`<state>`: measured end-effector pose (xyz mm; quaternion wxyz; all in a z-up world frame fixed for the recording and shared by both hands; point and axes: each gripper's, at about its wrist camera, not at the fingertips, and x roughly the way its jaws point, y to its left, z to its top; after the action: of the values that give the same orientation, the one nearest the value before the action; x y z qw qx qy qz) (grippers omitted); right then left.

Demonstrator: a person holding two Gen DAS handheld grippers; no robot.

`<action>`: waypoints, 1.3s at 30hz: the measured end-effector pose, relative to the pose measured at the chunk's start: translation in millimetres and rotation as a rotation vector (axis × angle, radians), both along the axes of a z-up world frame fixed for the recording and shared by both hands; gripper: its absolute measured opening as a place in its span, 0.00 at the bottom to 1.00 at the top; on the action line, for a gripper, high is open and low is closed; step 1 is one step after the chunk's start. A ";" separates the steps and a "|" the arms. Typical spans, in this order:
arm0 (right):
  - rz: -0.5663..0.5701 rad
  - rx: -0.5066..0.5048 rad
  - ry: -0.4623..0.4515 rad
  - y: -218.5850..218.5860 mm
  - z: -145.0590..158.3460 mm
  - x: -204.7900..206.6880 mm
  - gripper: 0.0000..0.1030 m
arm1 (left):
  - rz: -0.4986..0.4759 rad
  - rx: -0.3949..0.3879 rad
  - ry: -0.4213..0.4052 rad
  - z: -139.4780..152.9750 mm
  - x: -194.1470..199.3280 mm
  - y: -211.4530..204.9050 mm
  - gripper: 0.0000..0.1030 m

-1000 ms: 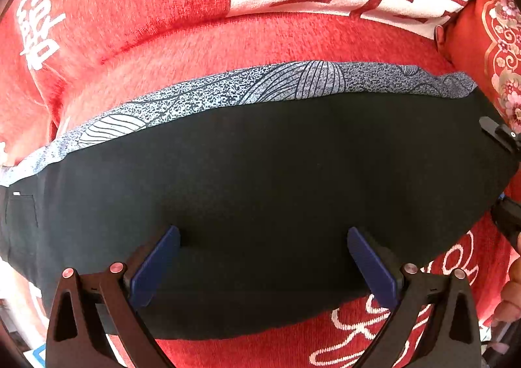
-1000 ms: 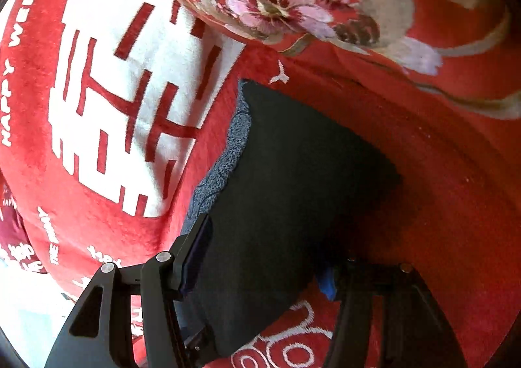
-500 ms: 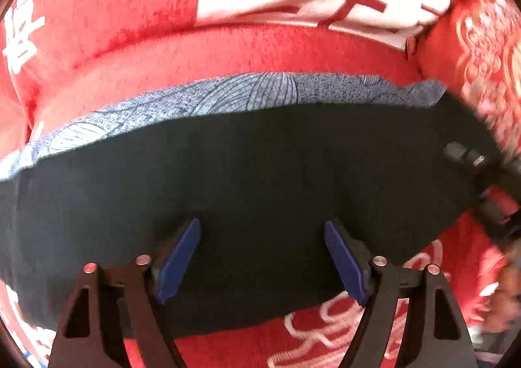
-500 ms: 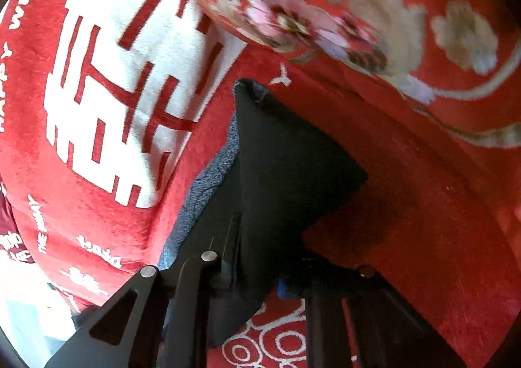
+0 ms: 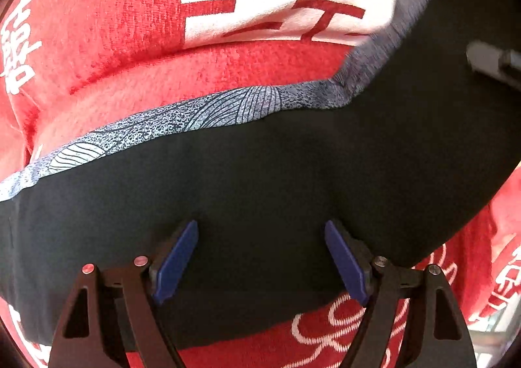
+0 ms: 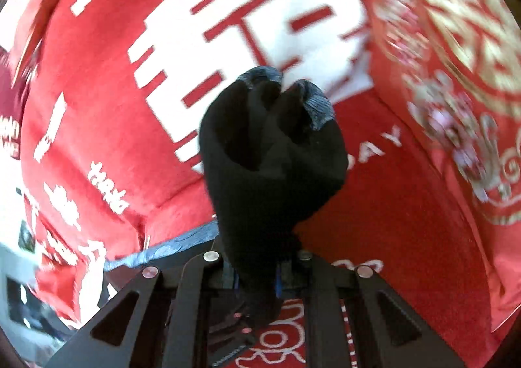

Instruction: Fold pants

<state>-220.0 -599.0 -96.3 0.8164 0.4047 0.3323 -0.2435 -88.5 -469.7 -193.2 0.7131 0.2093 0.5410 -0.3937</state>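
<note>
A: Lying across the red wedding blanket, black pants span 9 to 3 o'clock; patterned grey stripe along the far edge.
B: Left gripper?
A: Jaws wide apart over the fabric, gripping nothing.
B: Right gripper?
A: Jaws closed on a bunched pants end, lifted toward 12 o'clock.

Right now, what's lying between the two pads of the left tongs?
Only the black pants on the red blanket. The left tongs are open, pads apart over flat cloth, gripping nothing. The left wrist view shows it.
</note>
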 end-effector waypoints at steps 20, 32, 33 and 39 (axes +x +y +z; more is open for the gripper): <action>0.468 -0.247 0.324 206.8 -60.0 182.2 0.17 | 0.415 0.108 -0.022 30.6 172.5 234.5 0.78; 0.657 -0.508 0.445 275.6 -48.8 158.4 0.44 | 0.355 0.072 0.004 44.6 174.5 250.7 0.78; 0.637 -0.474 0.439 269.1 -46.2 156.0 0.44 | 0.328 0.062 0.008 48.2 172.2 245.8 0.78; 0.443 -0.329 0.443 219.7 -36.3 124.4 0.44 | 0.120 -0.029 0.098 64.5 150.2 204.7 0.78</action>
<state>-95.6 -379.3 -132.5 0.8118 0.1232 0.5373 -0.1928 61.7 -265.0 -128.7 0.7112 0.1465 0.5809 -0.3679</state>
